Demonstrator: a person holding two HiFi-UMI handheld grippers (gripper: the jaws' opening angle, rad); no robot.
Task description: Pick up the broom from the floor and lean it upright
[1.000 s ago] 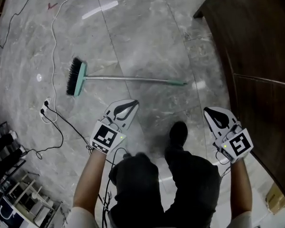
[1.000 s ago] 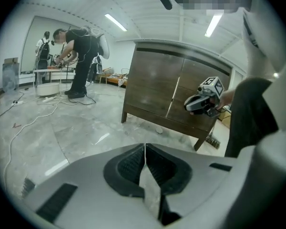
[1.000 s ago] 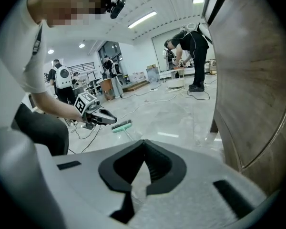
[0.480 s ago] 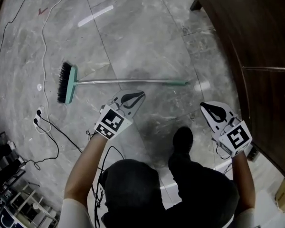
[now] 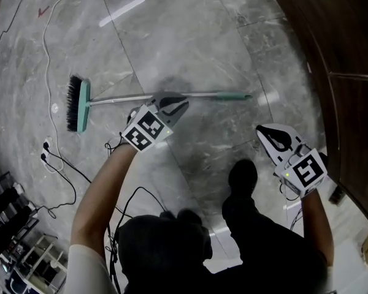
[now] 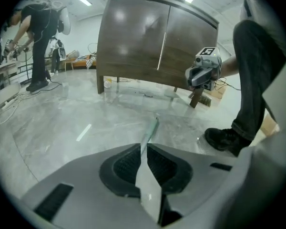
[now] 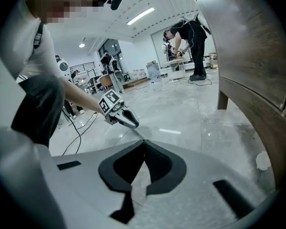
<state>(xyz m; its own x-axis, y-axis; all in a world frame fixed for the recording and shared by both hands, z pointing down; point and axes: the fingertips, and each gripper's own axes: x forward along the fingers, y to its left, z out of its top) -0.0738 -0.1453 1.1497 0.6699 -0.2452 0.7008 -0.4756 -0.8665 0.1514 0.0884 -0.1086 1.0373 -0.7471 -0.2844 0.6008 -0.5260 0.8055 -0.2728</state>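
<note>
Broom (image 5: 110, 100) lies flat on the grey floor (image 5: 190, 35), head at the left, its handle running right past the tips of the left gripper (image 5: 181, 105), jaws clenched empty, while the right gripper (image 5: 264, 130), likewise clenched, hangs nearer right.

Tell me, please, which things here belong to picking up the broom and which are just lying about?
Job: broom, lying flat; left tongs, by its handle; right tongs.
Lying about: wooden cabinet; rack; white plug.

A working lab: cables (image 5: 45, 41) snake over polished stone floor (image 5: 190, 35) at ten o'clock, equipment racks (image 5: 15, 250) at eight.
</note>
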